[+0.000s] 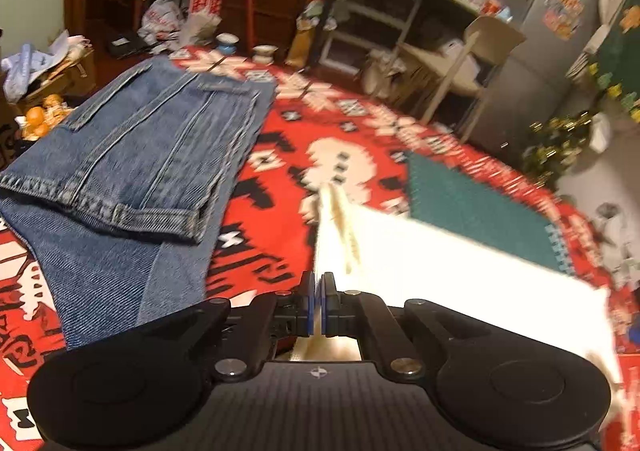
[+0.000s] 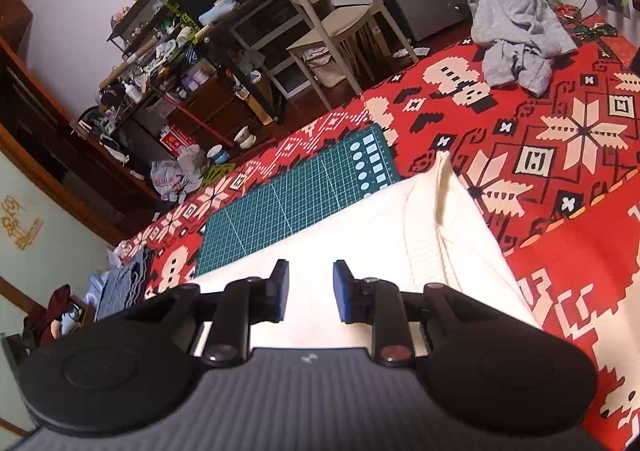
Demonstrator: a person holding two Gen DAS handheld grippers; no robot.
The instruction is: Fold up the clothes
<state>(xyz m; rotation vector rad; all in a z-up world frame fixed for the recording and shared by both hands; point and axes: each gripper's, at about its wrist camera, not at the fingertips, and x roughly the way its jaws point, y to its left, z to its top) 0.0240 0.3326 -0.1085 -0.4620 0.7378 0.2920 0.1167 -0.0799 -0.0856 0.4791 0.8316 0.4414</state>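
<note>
A cream-white knit garment (image 1: 440,263) lies spread on the red patterned blanket (image 1: 312,123). My left gripper (image 1: 318,303) is shut on the white garment's edge, and a fold of the cloth rises out from between the blue pads. In the right wrist view the same white garment (image 2: 432,235) lies under my right gripper (image 2: 310,291). That gripper is open, its blue pads apart, with the flat cloth showing below the gap and nothing pinched. Folded blue jeans (image 1: 132,155) rest on the blanket to the left.
A green cutting mat (image 2: 296,203) lies just beyond the white garment. A crumpled grey garment (image 2: 516,31) sits at the blanket's far right. A pale chair (image 2: 336,11), cluttered shelves (image 2: 176,51) and bags (image 1: 160,19) line the far edge.
</note>
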